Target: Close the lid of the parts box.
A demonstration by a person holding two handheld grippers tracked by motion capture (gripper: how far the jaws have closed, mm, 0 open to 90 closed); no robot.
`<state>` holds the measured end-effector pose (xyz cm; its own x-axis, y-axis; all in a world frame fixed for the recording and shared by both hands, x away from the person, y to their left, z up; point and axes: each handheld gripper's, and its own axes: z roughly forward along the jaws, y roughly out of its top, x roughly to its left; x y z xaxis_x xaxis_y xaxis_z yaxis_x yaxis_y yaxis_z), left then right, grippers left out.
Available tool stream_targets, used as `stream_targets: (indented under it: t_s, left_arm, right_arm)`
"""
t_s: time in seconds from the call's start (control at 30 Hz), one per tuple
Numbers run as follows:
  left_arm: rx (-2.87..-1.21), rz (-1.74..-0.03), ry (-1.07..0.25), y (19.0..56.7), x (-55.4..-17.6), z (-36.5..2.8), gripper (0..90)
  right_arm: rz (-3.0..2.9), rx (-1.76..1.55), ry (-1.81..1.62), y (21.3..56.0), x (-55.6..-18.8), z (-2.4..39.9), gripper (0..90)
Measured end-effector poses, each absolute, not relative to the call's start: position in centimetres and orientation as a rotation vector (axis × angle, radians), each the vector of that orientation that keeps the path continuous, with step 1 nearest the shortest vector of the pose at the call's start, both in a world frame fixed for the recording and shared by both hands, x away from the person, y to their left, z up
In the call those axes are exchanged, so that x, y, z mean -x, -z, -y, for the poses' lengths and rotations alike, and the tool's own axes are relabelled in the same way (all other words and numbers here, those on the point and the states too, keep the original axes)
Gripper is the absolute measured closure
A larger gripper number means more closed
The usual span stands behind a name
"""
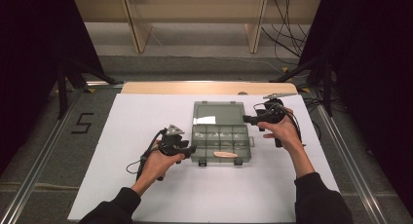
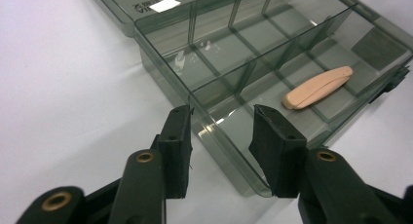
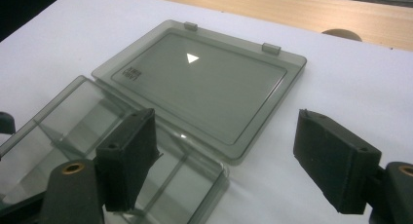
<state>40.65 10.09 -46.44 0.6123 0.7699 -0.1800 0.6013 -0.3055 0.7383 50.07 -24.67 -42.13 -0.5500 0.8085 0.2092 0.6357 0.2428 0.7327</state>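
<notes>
smoked clear plastic compartment box (image 1: 220, 142) flat on the white table sheet (image 1: 146, 121), roughly mid-table, lid (image 1: 217, 114) swung fully back & lying flat behind the tray. one pale pink oblong piece (image 1: 225, 154) in a front compartment, other cells look bare. left gripper (image 1: 187, 150) at the box's near-left corner: jaws half-parted, straddling the corner wall in the left gripper view (image 2: 219, 131), one pad outside, one over the inside, pads not pressing yet, so nothing gripped. right gripper (image 1: 247, 119) by the right side where lid meets tray, jaws spread wide, nothing between but table & the tray's corner (image 3: 214, 175) below. handling, as a guess: box prob. light, stiff, thin-walled, glossy, so likely to skid on the sheet if nudged from one side; needs bracing w/ one gripper while the other works. walls are the obvious hold, pinch across a rim or a divider (image 2: 253, 70), not the flat floor. lid prob. flexes at the hinge, best taken by its far edge near the two latch tabs (image 3: 271, 47). pink piece looks small, smooth, rounded, maybe soft; could slip from hard pads, so a grip across its narrow middle, gentle squeeze. hard plastic could crack if over-clamped.
</notes>
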Motion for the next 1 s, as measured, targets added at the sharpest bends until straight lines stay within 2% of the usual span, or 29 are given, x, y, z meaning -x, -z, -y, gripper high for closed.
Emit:
stream_targets:
  t_s: [0.6,1.0]
  left_arm:
    - [-2.038,-1.105,-0.233,46.9,-41.0,-9.8,68.7]
    - [-2.031,-1.131,-0.233,46.9,-41.0,-9.6,69.9]
  right_arm:
    - [-2.33,-1.463,-1.092,42.9,-53.6,23.0,26.3]
    - [-2.354,-1.526,-1.039,44.0,-54.6,22.6,26.7]
